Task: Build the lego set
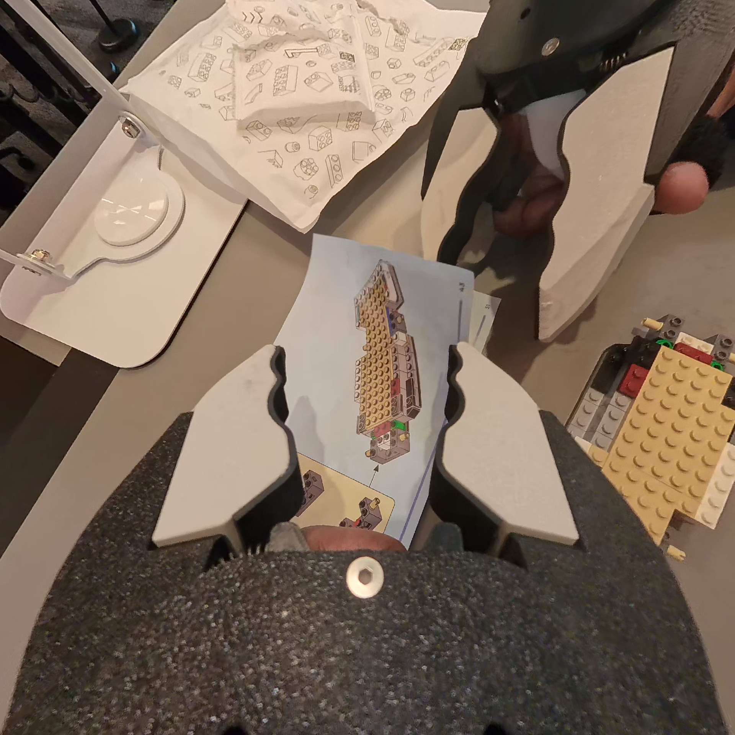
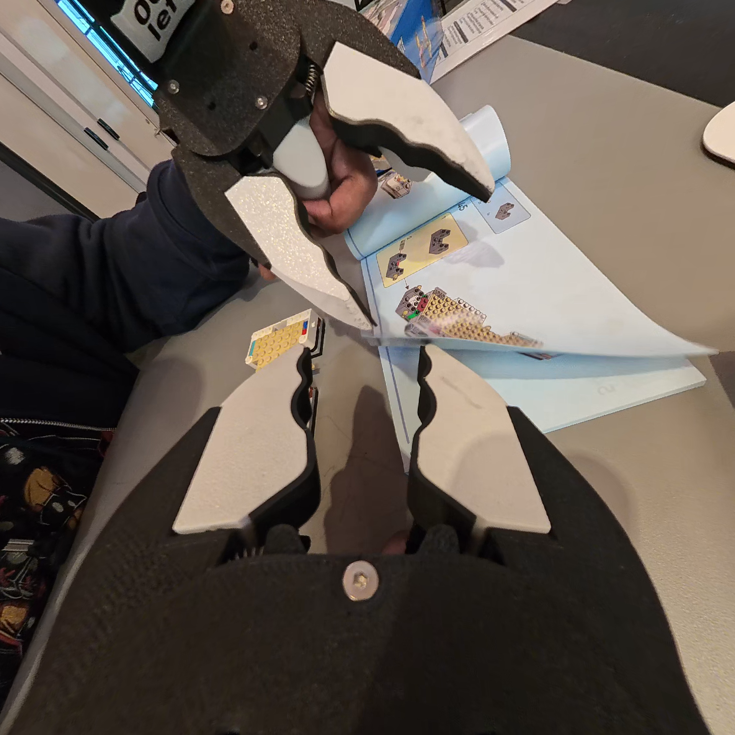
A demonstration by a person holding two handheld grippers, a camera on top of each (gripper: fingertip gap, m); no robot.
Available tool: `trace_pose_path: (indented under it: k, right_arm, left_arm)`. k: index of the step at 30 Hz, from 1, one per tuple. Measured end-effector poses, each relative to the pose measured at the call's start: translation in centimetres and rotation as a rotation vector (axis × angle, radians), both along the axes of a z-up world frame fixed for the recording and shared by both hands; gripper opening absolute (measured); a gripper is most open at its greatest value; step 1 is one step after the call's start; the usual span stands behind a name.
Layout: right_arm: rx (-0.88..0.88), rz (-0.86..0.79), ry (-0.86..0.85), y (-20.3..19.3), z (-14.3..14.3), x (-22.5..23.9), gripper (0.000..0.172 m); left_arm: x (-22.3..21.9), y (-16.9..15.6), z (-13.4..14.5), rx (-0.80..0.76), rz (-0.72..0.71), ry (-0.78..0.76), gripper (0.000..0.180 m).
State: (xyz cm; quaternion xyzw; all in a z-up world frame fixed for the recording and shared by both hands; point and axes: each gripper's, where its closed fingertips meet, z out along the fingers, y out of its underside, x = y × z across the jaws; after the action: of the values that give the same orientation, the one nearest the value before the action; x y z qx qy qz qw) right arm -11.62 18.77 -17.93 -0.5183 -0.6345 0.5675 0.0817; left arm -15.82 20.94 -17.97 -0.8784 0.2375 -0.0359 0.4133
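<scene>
My left gripper [image 1: 366, 350] is open wide over a light blue instruction booklet page [image 1: 338, 318] that rises between its fingers; neither pad presses on it. In the right wrist view the left gripper [image 2: 429, 258] hovers over the open booklet [image 2: 557, 278], its lower fingertip [image 2: 368, 320] by the corner of a lifted, curling page [image 2: 576, 342]. My right gripper [image 2: 364, 352] is open and empty just before that page's edge; it also shows in the left wrist view [image 1: 497, 294]. A tan, grey and white brick model [image 1: 668, 429] lies on the grey table, and shows in the right wrist view [image 2: 278, 338] too.
Crumpled white paper bags printed with brick drawings [image 1: 298, 99] lie at the back. A white stand base [image 1: 99, 258] sits at the left. A person's dark sleeve [image 2: 99, 258] rests on the table edge. A printed box and leaflet [image 2: 457, 32] lie beyond the booklet.
</scene>
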Motion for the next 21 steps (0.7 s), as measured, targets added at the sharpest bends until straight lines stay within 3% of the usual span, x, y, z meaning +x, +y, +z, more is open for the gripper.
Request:
trace_pose_path:
  k: [7, 12, 16, 21]
  right_arm:
    - [0.0, 0.002, 0.0, 0.0, 0.0, 0.0, 0.051]
    - [0.0, 0.008, 0.003, -0.1, 0.0, 0.0, 0.052]
    - [0.006, 0.014, -0.001, -0.2, 0.0, 0.1, 0.052]
    - [0.014, 0.015, -0.002, -0.3, -0.1, 0.1, 0.052]
  left_arm:
    - [0.0, 0.1, 0.3, 0.014, 0.006, -0.007, 0.078]
    - [1.5, 0.5, 2.4, 0.082, -0.004, -0.054, 0.078]
    - [2.3, 1.7, 4.7, 0.144, 0.08, -0.135, 0.076]
    - [1.9, 3.0, 2.9, 0.07, 0.16, -0.127, 0.078]
